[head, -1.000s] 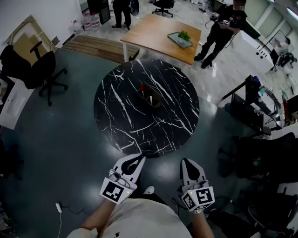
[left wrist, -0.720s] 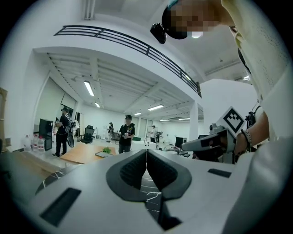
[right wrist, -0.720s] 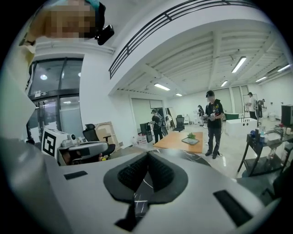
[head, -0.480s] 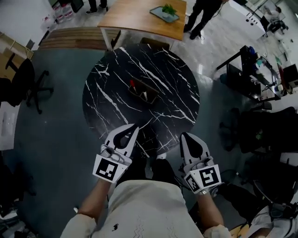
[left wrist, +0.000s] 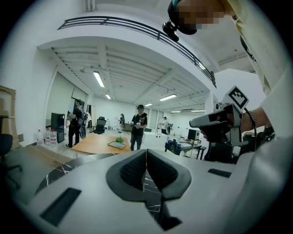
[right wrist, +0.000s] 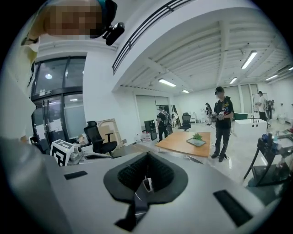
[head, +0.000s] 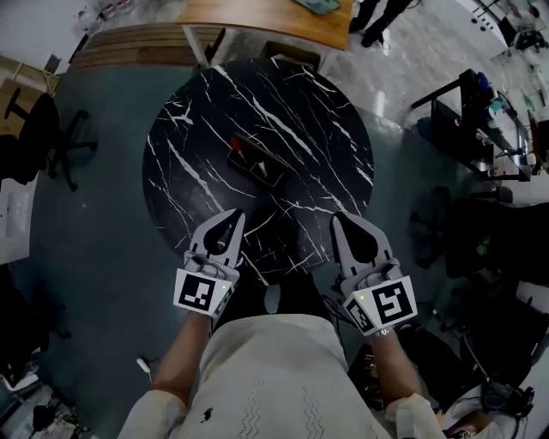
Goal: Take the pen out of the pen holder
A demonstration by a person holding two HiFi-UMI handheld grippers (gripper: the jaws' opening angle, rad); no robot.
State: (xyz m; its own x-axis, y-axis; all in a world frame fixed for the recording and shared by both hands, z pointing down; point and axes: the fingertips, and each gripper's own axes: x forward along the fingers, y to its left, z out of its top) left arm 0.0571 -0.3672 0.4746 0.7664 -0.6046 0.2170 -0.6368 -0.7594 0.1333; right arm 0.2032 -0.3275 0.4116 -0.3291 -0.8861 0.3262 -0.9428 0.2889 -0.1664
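Observation:
A dark pen holder (head: pixel 257 165) lies near the middle of the round black marble table (head: pixel 189 120) in the head view, with a red pen (head: pixel 235 144) and something white showing in it. My left gripper (head: pixel 236 213) is shut with nothing in it, over the table's near edge, well short of the holder. My right gripper (head: pixel 337 217) is also shut and empty, at the near right edge. In both gripper views the jaws meet at their tips (left wrist: pixel 146 151) (right wrist: pixel 147 155), and a strip of the holder shows through the gap in the right gripper view.
A wooden table (head: pixel 266 12) stands beyond the marble one. An office chair (head: pixel 51 141) is at the left, and dark desks with equipment (head: pixel 489 120) at the right. Several people stand in the background (right wrist: pixel 223 119).
The marble table has come closer: both grippers, which hung over the floor short of it, now sit over its near edge. Both stayed shut.

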